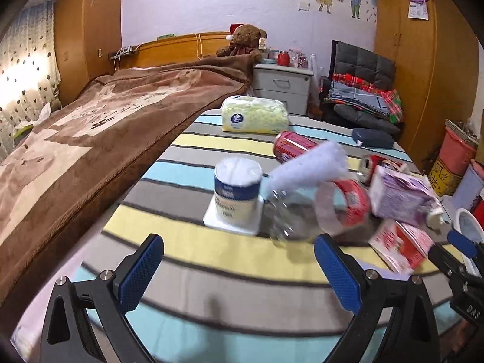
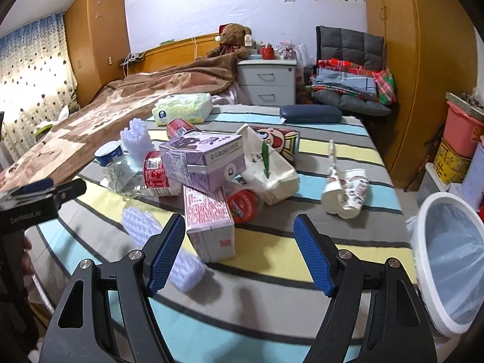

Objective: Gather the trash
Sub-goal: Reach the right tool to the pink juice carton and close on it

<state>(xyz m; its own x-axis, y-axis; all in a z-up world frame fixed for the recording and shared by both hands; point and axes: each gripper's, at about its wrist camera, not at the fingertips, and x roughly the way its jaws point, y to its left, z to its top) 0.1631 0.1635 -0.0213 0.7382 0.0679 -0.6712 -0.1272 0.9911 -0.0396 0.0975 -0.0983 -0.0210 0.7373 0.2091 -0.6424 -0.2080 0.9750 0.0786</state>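
Hovering empty and spread wide, the left gripper point(image 1: 239, 269) and right gripper point(image 2: 239, 255) face a heap of trash on the striped table point(image 2: 272, 251).

Risk: the purple carton point(image 2: 202, 158) leans across the red-print carton point(image 2: 208, 224), and the clear bottle point(image 1: 302, 214) lies on its side, so a careless grab may topple the pile or send the bottle rolling. Only the right wrist view shows the lined bin point(image 2: 450, 260) at the table's edge and the crumpled paper cup point(image 2: 345, 193).
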